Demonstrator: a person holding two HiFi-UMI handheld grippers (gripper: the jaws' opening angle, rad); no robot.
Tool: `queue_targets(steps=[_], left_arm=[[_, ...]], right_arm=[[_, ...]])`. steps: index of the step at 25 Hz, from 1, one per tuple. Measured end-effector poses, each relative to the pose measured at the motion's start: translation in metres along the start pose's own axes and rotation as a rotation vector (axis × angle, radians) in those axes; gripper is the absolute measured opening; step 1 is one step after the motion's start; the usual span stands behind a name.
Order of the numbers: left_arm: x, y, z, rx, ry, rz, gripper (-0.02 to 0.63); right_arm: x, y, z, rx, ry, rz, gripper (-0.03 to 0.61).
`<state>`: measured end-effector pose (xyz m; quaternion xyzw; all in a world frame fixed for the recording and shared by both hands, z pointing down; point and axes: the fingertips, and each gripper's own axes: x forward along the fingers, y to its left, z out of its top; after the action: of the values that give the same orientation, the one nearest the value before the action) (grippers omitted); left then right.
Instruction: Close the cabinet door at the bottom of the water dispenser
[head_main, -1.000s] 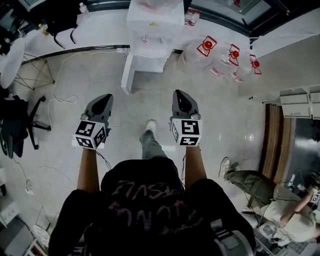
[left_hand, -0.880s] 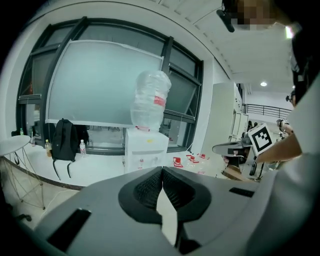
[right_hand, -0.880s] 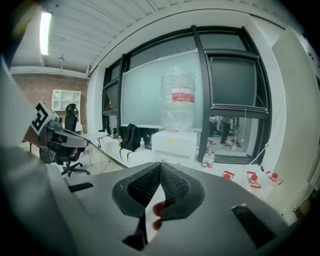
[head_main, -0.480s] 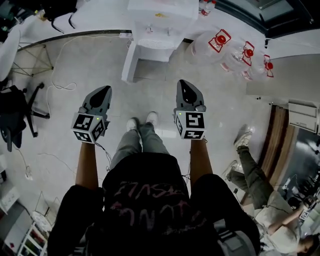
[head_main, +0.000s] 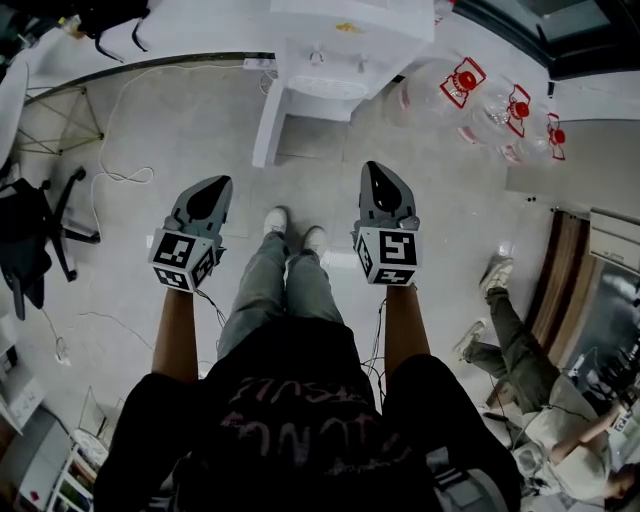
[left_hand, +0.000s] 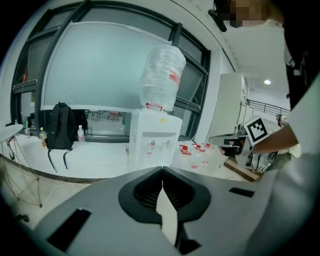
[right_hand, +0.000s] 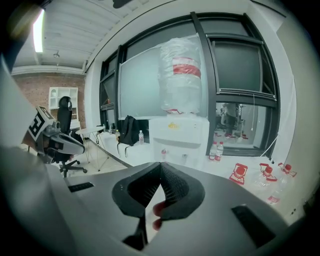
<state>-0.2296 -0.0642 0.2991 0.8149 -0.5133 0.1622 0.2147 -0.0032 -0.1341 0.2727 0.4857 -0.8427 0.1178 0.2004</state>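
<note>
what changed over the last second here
The person has stepped closer to the water dispenser, bringing both feet together. Nothing was taken hold of or let go. The left gripper and right gripper stay shut and empty, and the cabinet door still stands open.

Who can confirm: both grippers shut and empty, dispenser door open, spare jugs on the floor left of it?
Not left: head view shows the jugs on the floor right of the dispenser. Rest holds: left gripper and right gripper shut and empty, door open.
</note>
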Motion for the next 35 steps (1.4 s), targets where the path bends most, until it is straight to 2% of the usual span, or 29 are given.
queue_targets(steps=[6, 14, 21, 35], left_arm=[[0.042, 0.037, -0.041, 0.035, 0.006, -0.023, 0.015], [0.084, 0.058, -0.122, 0.025, 0.022, 0.012, 0.015], [0.125, 0.078, -0.204, 0.027, -0.005, 0.055, 0.017], [0.199, 0.108, -0.336, 0.082, -0.013, 0.033, 0.018]], right_arm=[[0.054, 0.001, -0.046, -0.013, -0.006, 0.007, 0.012], [0.098, -0.008, -0.124, -0.017, -0.002, 0.024, 0.014], [0.140, -0.018, -0.213, -0.026, -0.003, 0.046, 0.014], [0.217, -0.037, -0.347, -0.028, -0.023, 0.038, 0.014]])
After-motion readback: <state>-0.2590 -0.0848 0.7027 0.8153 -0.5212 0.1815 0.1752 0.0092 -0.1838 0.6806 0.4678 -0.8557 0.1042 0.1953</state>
